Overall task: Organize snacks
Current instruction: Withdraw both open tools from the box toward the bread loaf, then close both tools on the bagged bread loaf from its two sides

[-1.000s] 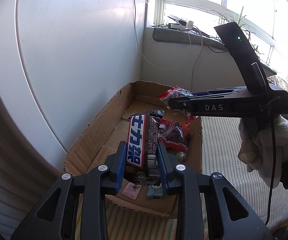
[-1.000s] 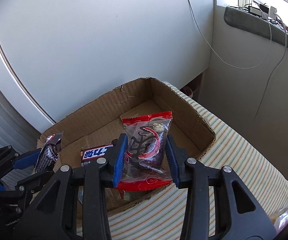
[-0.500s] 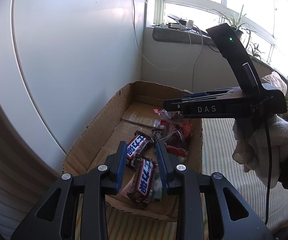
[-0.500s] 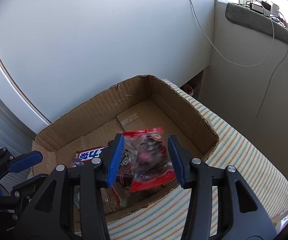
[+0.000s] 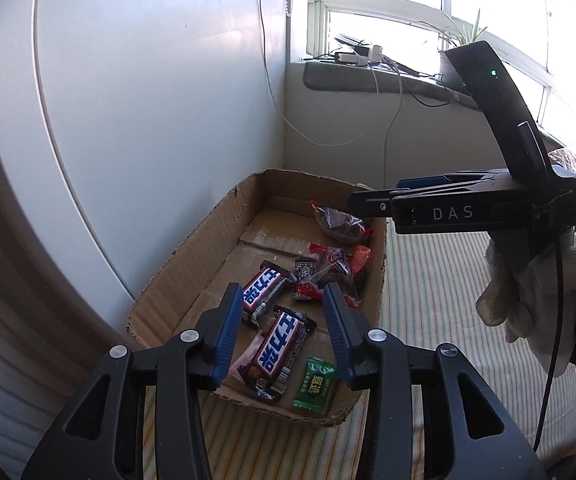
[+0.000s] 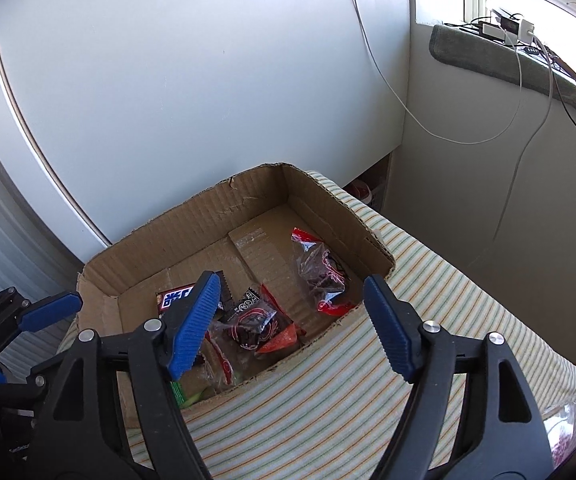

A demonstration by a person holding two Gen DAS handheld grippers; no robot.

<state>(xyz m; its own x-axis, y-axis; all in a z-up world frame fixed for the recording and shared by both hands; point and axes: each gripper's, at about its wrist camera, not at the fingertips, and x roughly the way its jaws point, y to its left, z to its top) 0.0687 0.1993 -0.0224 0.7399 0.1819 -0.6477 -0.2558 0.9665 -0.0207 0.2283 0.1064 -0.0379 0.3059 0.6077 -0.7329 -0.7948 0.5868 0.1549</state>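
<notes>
An open cardboard box (image 5: 192, 256) (image 6: 136, 256) sits on a striped cloth. In it lie two chocolate bars, one (image 5: 278, 350) near the front and one (image 5: 262, 292) behind it, a green candy (image 5: 315, 387), and two clear red-edged packets, one (image 5: 340, 224) (image 6: 320, 276) far and one (image 5: 330, 270) (image 6: 254, 320) in the middle. My left gripper (image 5: 280, 320) is open and empty above the box's near end. My right gripper (image 6: 292, 316) is open and empty above the box's right rim; it also shows in the left wrist view (image 5: 372, 204).
White wall panels stand behind the box. A windowsill (image 5: 368, 80) with chargers and hanging cables (image 6: 520, 92) lies beyond. The striped cloth (image 6: 428, 292) spreads to the right of the box. Another snack bag (image 6: 568, 440) peeks in at the lower right.
Both grippers opened. The left one dropped its chocolate bar and the right one its red packet; both snacks now lie in the box. Both grippers drew back a little.
</notes>
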